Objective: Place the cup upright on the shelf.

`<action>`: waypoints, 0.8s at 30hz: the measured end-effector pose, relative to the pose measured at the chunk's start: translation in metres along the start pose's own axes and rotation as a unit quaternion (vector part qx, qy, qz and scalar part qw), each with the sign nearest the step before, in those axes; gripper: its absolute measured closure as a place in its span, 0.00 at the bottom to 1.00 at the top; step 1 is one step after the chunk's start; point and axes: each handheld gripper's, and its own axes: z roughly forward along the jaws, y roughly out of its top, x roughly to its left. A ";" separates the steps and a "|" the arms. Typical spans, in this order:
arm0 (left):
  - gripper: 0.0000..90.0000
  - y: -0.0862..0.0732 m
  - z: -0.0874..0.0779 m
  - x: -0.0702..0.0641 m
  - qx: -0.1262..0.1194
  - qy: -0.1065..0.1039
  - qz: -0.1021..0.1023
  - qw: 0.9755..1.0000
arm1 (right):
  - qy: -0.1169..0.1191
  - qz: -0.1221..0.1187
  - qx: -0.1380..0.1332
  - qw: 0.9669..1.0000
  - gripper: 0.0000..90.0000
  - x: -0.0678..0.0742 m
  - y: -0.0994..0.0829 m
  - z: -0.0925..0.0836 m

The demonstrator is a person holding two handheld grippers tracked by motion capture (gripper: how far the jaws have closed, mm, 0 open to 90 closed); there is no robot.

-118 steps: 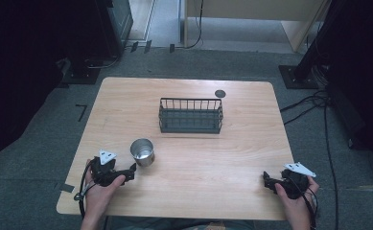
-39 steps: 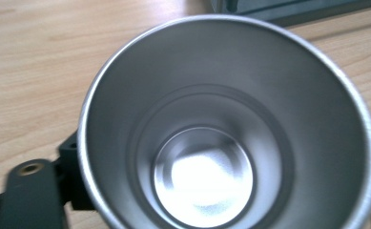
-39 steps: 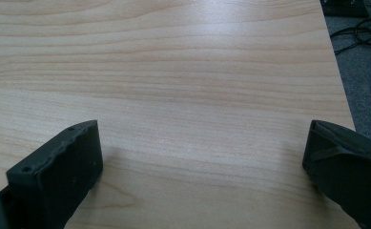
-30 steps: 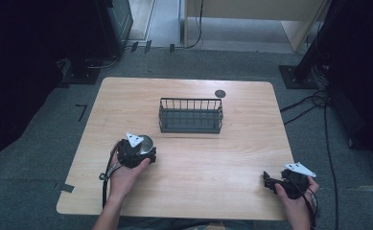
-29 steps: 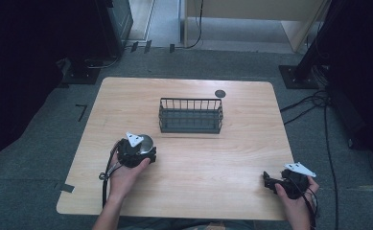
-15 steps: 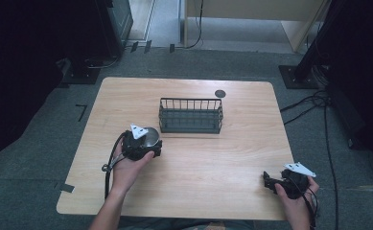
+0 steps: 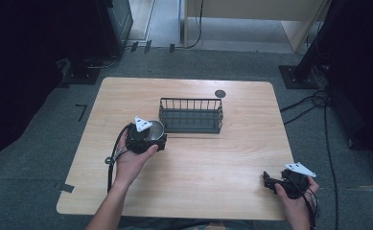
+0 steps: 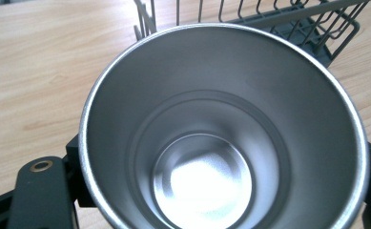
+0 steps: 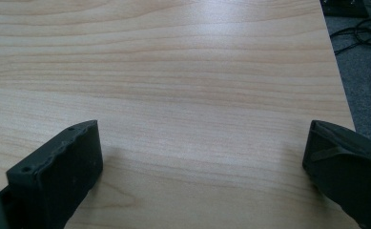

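1. The metal cup (image 7: 155, 128) is held in the left gripper (image 7: 145, 138), whose two black jaws are clamped on the outside of the cup, one on each side.
2. In the left gripper view the cup (image 8: 221, 133) stands upright with its mouth open toward the camera; its inside is shiny and empty, and a bright spot lies on its bottom.
3. In the high view the cup is above the left half of the table (image 7: 213, 177), about midway between the near edge and the far edge, and just beside the left end of the wire basket (image 7: 191, 115).
4. I cannot tell from the pictures if the cup touches the basket; in the left gripper view the basket (image 8: 288, 19) shows close behind the rim of the cup.
5. The basket stands near the middle of the table, a little toward the far edge, and a small dark round disc (image 7: 220, 93) lies on the wood behind its right end.
6. The right gripper (image 7: 277, 182) is near the right front corner of the table, well apart from the cup.
7. Its jaws are wide apart with nothing between them, only bare wood (image 9: 197, 95) below.
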 end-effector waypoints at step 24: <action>0.21 0.048 0.010 -0.006 -0.015 -0.014 0.018 1.000 | 0.000 0.000 0.000 1.000 0.00 0.000 0.000 0.000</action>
